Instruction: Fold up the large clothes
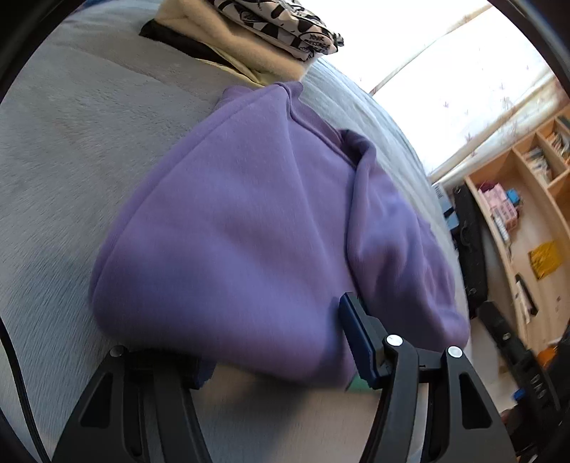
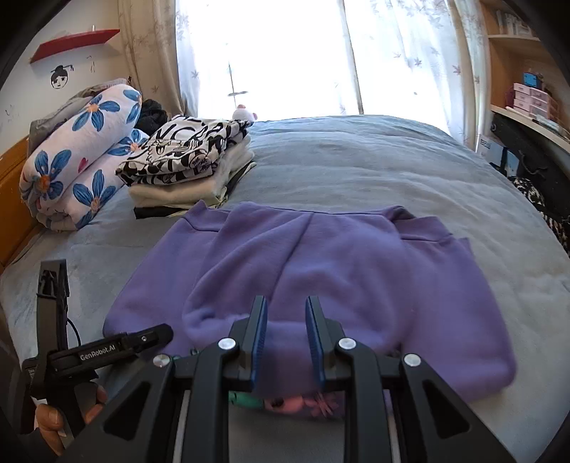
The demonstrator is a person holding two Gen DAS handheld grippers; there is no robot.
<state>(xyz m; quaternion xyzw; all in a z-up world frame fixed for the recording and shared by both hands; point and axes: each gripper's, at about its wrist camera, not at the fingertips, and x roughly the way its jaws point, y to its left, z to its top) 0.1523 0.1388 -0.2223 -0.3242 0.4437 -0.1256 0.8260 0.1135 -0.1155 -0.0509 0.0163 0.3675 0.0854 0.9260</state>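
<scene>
"GenRobot.AI" on left claw (image 2: 53, 281) — purple sweatshirt (image 2: 320, 263) beyond

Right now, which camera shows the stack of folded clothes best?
The right wrist view: the whole stack of folded clothes shows on the bed beyond the purple sweatshirt. The left wrist view catches only its corner at the top edge.

left gripper (image 1: 281, 342): jaws spread wide, one blue pad hidden, low and level | right gripper (image 2: 286, 338): jaws part-open with a narrow gap, pointing forward | left hand (image 2: 67, 409): fingers wrapped around its gripper's handle
</scene>
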